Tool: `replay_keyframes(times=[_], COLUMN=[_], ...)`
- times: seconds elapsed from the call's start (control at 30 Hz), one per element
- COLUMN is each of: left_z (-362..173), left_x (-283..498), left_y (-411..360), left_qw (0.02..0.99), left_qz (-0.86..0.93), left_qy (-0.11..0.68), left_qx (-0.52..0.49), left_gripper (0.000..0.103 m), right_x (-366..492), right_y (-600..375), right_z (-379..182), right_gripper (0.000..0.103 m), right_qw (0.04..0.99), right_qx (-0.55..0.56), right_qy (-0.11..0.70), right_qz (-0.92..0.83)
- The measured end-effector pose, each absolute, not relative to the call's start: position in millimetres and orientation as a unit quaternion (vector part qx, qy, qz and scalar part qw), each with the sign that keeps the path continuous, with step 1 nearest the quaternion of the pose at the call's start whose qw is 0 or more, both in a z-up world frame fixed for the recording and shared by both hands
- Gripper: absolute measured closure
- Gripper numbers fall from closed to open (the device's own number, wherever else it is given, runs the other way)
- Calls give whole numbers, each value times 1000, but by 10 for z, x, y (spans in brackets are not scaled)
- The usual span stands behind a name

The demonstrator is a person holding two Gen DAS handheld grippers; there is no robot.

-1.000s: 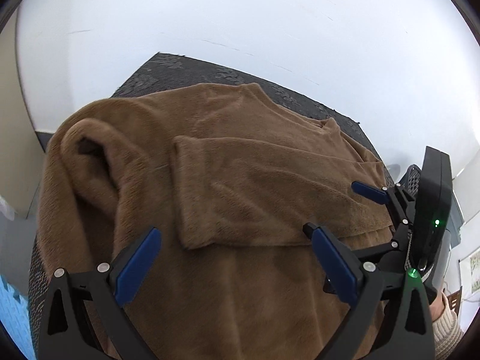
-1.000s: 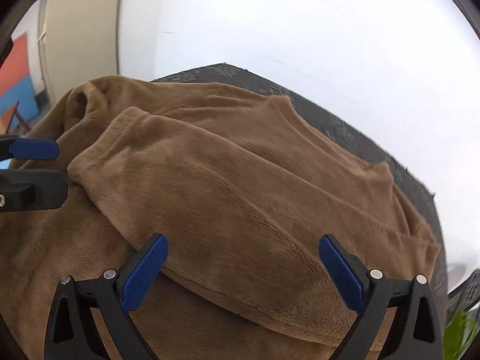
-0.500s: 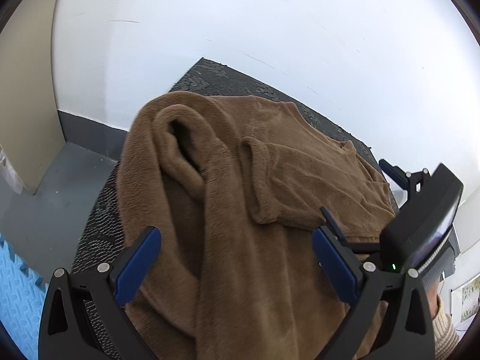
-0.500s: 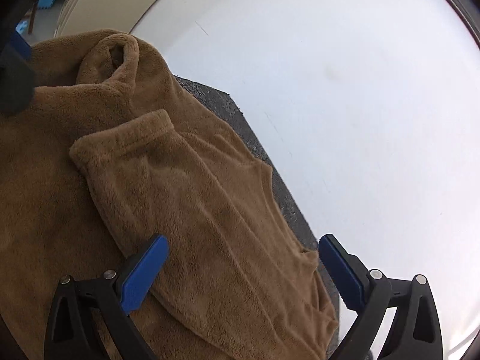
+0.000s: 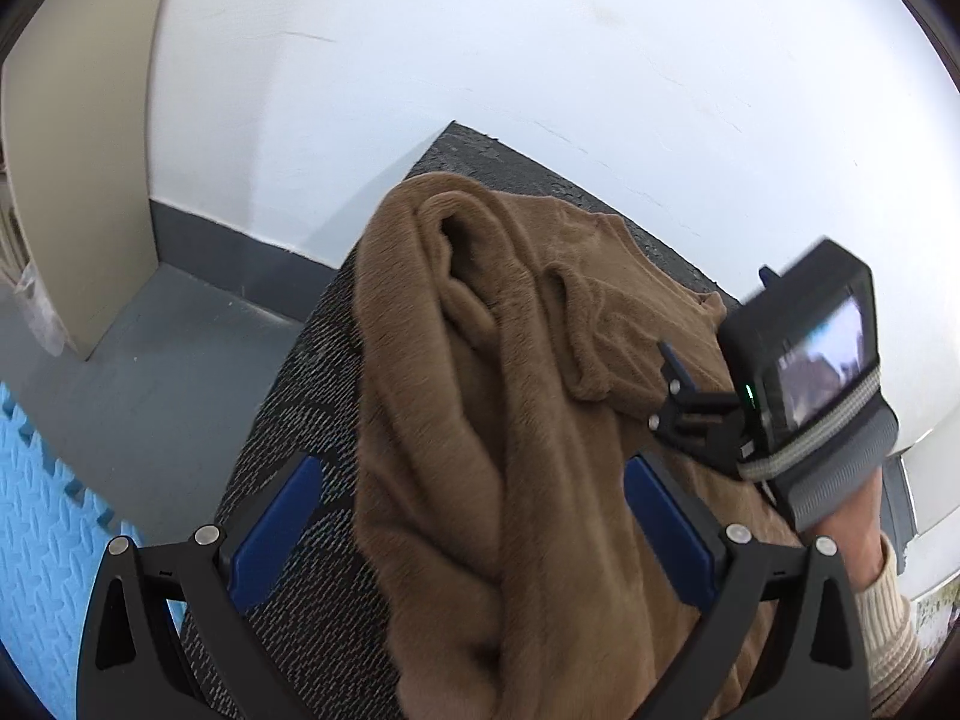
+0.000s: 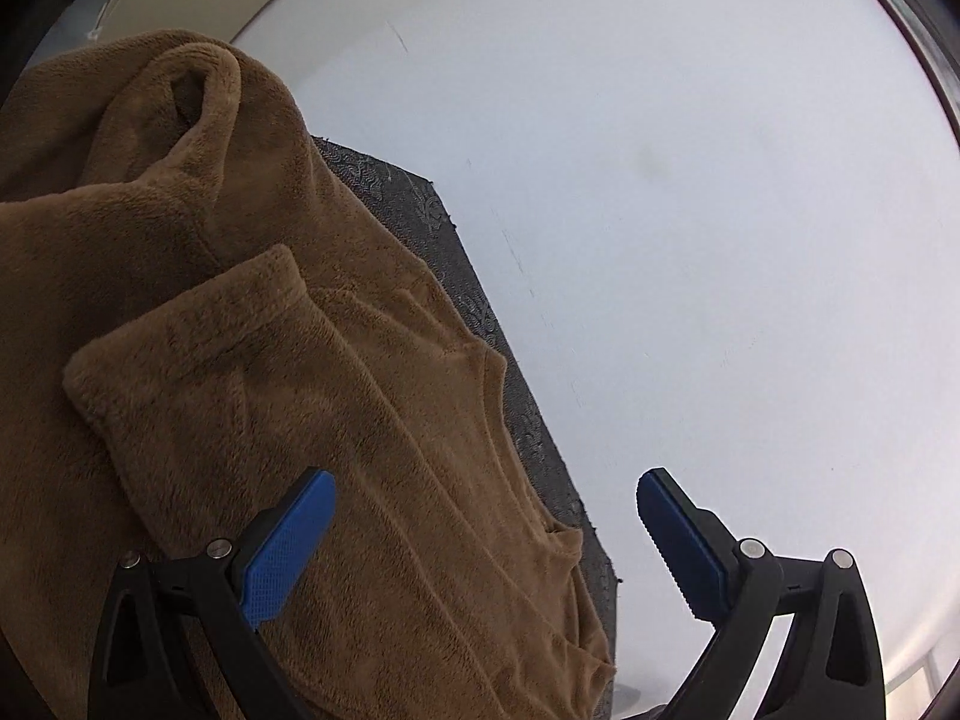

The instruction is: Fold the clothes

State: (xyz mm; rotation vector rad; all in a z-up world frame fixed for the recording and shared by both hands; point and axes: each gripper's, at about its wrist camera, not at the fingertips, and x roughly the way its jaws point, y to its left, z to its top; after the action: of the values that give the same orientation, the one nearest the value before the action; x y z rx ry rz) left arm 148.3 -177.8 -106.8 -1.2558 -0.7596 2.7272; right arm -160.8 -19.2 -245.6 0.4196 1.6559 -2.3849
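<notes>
beside the sweater (image 5: 528, 420), only left view shows floor (image 5: 150, 372).

The brown fleece sweater (image 5: 510, 420) covers most of the dark patterned table (image 5: 300, 420), leaving bare strips along its left and far edges; the white wall (image 6: 690, 240) blocks beyond.

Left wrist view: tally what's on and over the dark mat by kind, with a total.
Brown fleece garment: 1, lying on the dark mat
Grippers: 2, the left gripper and the right gripper, both with jaws apart and nothing between them
Total: 3
</notes>
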Motion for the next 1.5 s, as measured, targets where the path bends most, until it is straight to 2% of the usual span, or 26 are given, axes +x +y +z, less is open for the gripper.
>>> replay_keyframes(times=[0.33,0.7,1.17,1.37,1.5], left_z=[-1224,-1281,-1357,-1376,-1382], left_x=[1853,2079,2256,2256,2295], left_y=[-2019,-2094,-2105,-2110,-2141], left_qw=[-16,-16,-21,-21,-31], left_qz=[872,872,873,872,872], left_qy=[-263,-273,-265,-263,-261], left_qx=[-413,-406,-410,-412,-412], left_gripper=[1,1,1,1,1], right_x=[-1409,-1035,-758,-465,-396], right_y=[-537,-675,-873,-823,-745], right_z=[-2430,-2455,-2484,-2357,-2156], right_gripper=[1,1,1,1,1], right_qw=[158,197,173,265,372], right_qx=[123,114,51,84,162], right_qy=[550,550,585,552,480], right_qz=[-811,-803,-791,-786,-778])
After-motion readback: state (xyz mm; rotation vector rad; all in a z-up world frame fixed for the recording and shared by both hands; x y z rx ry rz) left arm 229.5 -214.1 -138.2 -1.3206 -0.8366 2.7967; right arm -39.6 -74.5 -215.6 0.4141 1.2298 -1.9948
